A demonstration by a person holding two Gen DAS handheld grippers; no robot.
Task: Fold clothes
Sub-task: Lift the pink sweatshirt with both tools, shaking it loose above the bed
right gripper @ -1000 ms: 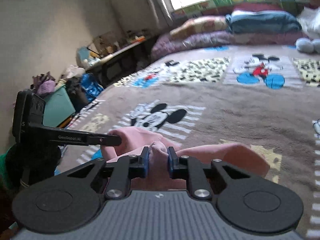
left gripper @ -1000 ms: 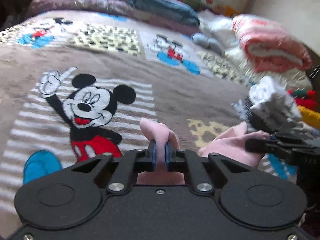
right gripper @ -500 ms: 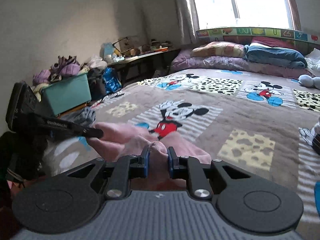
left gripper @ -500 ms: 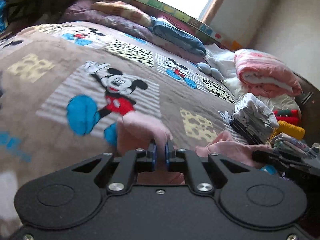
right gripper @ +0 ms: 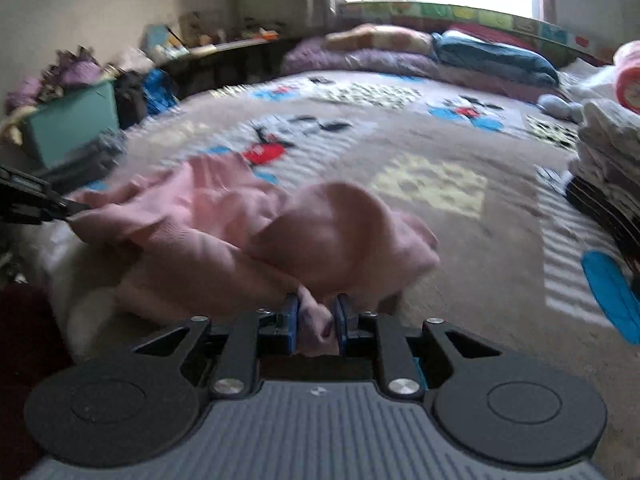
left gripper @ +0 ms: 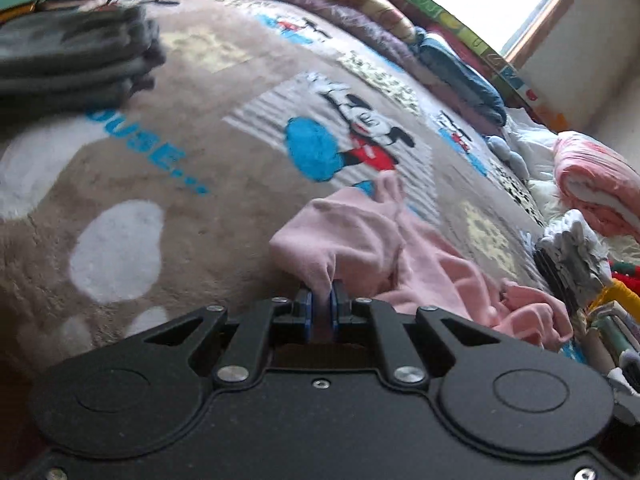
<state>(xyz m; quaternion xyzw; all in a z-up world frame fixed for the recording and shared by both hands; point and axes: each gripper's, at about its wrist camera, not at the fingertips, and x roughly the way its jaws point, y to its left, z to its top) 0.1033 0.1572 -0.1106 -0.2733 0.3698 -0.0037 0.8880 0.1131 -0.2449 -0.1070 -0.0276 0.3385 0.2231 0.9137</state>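
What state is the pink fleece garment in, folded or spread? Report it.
Neither: the pink fleece garment is bunched and rumpled on the Mickey Mouse blanket, pinched by left gripper and right gripper.

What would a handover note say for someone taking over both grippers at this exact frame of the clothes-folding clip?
Left gripper: shut on an edge of the pink garment.
Right gripper: shut on another bunched edge of the same garment.
Position: the garment lies crumpled on the cartoon-print blanket, slack between the two grips.
Nearby: a folded grey stack to the left, a folded white-and-dark stack to the right.
Done: both edges gripped.
Left: no clean fold visible yet; spread it flat, fold it, probably add it to a stack.
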